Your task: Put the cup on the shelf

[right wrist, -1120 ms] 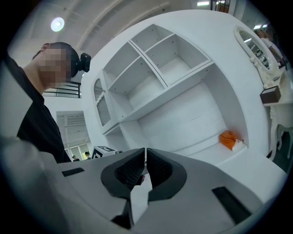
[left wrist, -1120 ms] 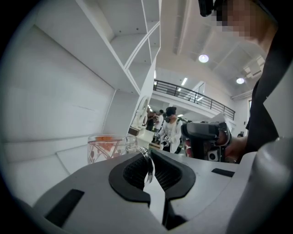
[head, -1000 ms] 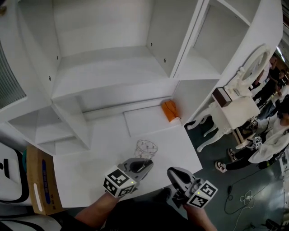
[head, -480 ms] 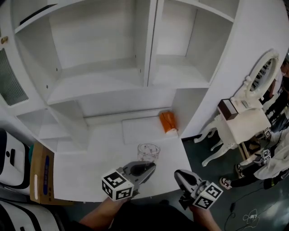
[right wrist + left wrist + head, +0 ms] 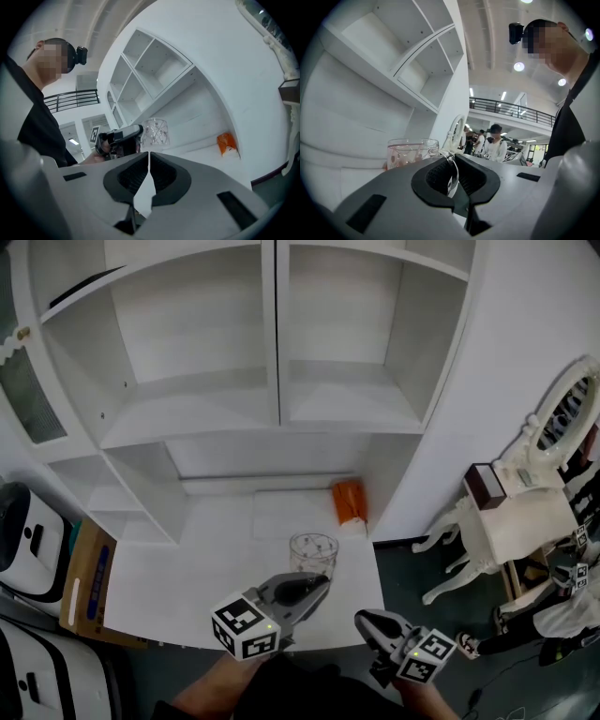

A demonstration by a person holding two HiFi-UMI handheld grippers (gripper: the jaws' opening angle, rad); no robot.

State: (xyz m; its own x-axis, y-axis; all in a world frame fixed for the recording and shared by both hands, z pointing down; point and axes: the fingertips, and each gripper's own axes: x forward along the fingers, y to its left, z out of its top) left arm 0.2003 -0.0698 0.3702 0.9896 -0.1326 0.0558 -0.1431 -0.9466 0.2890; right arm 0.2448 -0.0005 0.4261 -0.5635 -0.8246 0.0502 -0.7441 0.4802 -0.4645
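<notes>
While in L tongs (image 5: 453, 173), cup (image 5: 312, 550) w/ pinkish pattern.

Big indoor hall, not a home. The left gripper view shows a high ceiling with round lights (image 5: 519, 66), a balcony railing (image 5: 511, 108) and people (image 5: 493, 143) standing around. Furniture is staged like a mock room: white shelf unit (image 5: 281, 418), ornate dressing table (image 5: 525, 521) with oval mirror (image 5: 562, 418), cardboard box (image 5: 84, 582), dark bare floor (image 5: 450, 624).

No readable text — none anywhere.
</notes>
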